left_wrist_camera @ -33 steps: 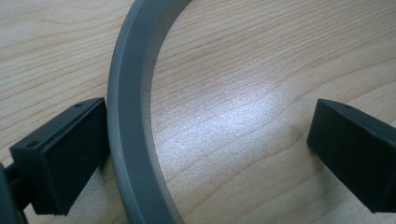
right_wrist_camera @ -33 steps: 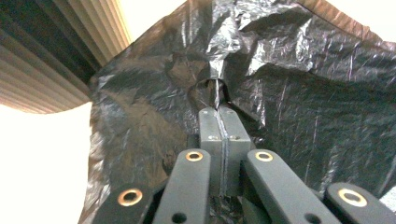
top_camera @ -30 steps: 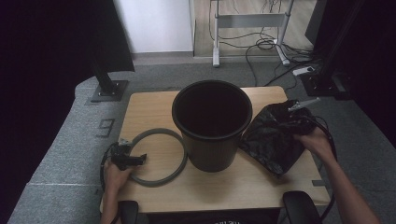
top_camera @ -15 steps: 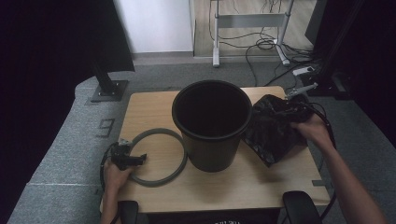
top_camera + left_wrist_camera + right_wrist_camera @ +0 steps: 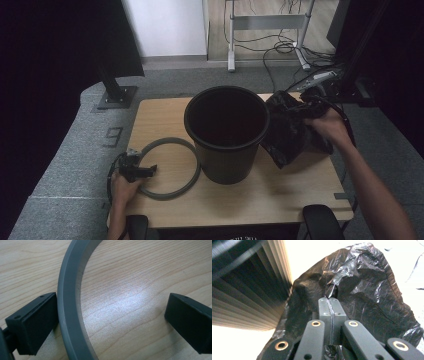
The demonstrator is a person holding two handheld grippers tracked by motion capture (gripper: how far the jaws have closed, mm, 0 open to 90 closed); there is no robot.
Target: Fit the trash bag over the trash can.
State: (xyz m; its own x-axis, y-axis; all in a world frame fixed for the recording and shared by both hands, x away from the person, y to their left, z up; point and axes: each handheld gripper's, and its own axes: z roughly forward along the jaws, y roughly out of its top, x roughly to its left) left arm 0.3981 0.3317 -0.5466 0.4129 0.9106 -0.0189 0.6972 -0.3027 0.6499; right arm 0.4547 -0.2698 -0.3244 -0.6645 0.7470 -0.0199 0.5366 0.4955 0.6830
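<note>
While the right tongs are clamped tight on a pinch of the black plastic bag, the bag hangs crumpled beside the black bucket, touching its right wall above the wooden table. On the table's left side, the left tongs stand wide open, straddling the band of the grey ring, which lies flat; 1 jaw rests just beside its outer edge, the other well inside it.

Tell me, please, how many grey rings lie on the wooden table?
1. The grey ring lies flat on the table, left of the black bin, with the open left gripper around its rim.
</note>
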